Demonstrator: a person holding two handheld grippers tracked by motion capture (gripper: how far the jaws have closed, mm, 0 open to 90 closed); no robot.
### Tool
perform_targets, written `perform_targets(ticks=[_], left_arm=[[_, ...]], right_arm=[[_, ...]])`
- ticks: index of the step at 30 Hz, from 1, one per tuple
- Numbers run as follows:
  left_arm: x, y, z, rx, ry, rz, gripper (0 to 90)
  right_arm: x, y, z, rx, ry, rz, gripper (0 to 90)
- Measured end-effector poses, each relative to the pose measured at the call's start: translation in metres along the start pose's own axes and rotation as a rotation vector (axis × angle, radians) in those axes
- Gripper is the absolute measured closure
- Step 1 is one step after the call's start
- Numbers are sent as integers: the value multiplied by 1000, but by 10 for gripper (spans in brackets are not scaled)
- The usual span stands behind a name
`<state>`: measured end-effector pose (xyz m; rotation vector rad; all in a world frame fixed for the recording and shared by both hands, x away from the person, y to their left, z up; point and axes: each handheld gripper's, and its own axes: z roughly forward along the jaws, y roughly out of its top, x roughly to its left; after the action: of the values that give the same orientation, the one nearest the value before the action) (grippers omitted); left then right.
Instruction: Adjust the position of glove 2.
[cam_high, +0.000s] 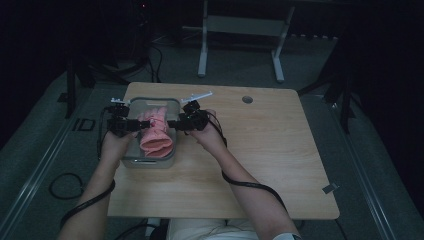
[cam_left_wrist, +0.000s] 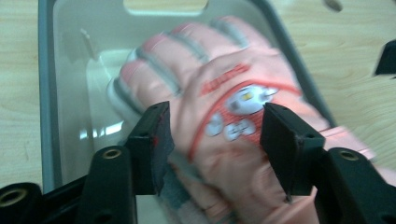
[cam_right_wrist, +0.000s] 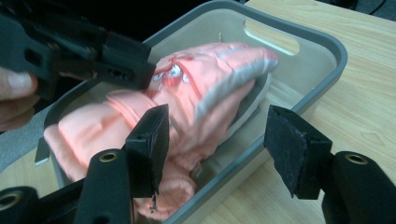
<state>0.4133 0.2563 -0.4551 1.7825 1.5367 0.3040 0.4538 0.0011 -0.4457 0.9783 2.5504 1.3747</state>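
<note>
While both tongs stand wide open, the left tongs (cam_left_wrist: 215, 126) straddle the pink glove (cam_left_wrist: 224, 93) without gripping it, and the right tongs (cam_right_wrist: 217, 140) hover beside it. The glove lies in a grey bin (cam_high: 131, 102) on the wooden tabletop (cam_high: 280, 150). The surrounding room is dark; a metal stand (cam_high: 240, 30) sits beyond.
</note>
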Motion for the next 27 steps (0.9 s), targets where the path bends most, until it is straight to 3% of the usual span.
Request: perform_targets(ticks=[4, 11, 14, 16, 19, 22, 24, 27], left_arm=[[-4, 1, -3, -10, -4, 12, 427], [-16, 1, -10, -34, -12, 69, 403], [-23, 1, -15, -44, -43, 112, 310], [-29, 1, -16, -46, -26, 124, 254], [-39, 1, -19, -61, -47, 152, 158], [-51, 0, -22, -90, -73, 193, 123], [-59, -1, -21, -95, -88, 224, 32], [-72, -4, -20, -93, -102, 274, 7]], right_arm=[[2, -2, -2, 3, 9, -17, 400], [3, -4, -7, -9, 9, -30, 384], [1, -5, -10, -18, 13, -25, 359], [1, -5, -10, -19, 15, -21, 331], [0, -8, -12, -15, 33, -31, 276], [-1, -12, -15, -19, 45, -32, 239], [-4, -14, -18, -24, 46, -35, 218], [-8, -19, -23, -21, 36, -45, 196]])
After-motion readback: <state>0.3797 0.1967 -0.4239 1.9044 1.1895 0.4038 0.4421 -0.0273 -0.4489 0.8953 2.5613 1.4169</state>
